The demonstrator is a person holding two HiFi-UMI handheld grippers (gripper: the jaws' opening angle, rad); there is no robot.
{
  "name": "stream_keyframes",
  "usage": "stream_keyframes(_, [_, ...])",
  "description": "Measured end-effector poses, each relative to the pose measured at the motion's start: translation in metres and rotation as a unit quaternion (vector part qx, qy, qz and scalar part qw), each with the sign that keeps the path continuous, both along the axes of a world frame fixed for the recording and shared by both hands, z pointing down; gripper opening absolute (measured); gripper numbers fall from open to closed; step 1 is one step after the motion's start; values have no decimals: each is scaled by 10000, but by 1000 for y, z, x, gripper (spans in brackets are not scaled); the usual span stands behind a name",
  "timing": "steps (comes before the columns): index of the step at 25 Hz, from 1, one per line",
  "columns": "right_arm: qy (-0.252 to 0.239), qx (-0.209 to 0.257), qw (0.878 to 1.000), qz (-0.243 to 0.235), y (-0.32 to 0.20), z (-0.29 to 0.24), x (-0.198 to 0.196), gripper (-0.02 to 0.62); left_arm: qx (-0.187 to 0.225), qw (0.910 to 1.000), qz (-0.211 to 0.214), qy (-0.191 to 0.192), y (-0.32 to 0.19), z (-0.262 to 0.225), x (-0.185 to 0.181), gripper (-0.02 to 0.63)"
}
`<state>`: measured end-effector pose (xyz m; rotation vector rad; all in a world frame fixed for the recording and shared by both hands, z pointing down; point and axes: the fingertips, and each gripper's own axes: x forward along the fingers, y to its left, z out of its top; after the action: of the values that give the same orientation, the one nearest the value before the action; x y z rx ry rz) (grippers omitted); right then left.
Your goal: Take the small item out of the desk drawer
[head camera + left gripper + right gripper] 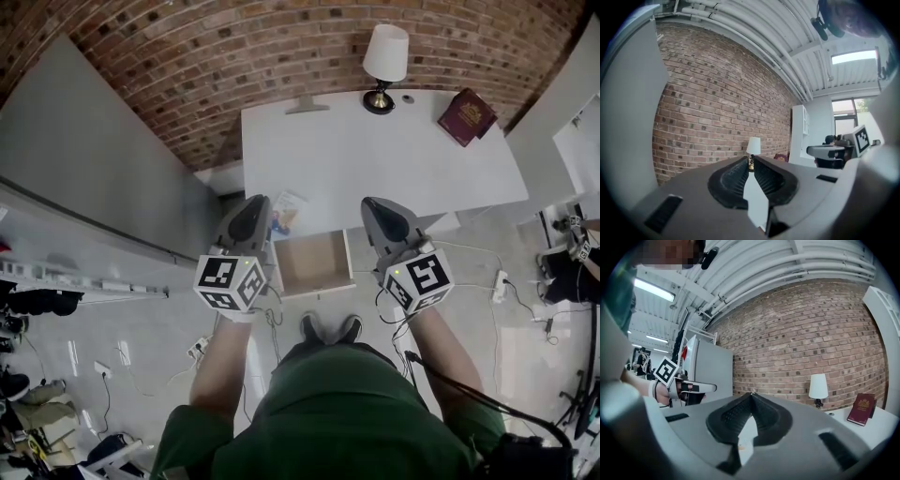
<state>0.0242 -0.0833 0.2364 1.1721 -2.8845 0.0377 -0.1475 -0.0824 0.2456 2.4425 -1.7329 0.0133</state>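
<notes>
The desk drawer (313,263) stands pulled out below the front edge of the white desk (375,159); its light wooden inside looks bare from above. A small colourful item (286,212) lies by the drawer's back left corner, partly hidden by my left gripper (257,202). That gripper is held level above the drawer's left side, shut, with nothing between its jaws (750,160). My right gripper (373,202) hovers above the drawer's right side, also shut and empty (751,393). Both point toward the desk.
A white-shaded lamp (384,54) and a maroon book (467,116) sit at the desk's back. A brick wall (234,56) runs behind, a grey cabinet (84,178) stands left. Cables and power strips (501,286) lie on the floor. The person's feet (330,329) stand before the drawer.
</notes>
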Motion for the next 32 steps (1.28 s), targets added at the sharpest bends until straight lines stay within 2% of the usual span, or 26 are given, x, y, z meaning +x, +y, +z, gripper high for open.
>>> stream_keyframes(8, [58, 12, 10000, 67, 2, 3, 5, 2, 77, 9996, 150, -211, 12, -2, 9, 15])
stream_keyframes(32, [85, 83, 9999, 1, -5, 4, 7, 0, 16, 9996, 116, -266, 1, 7, 11, 15])
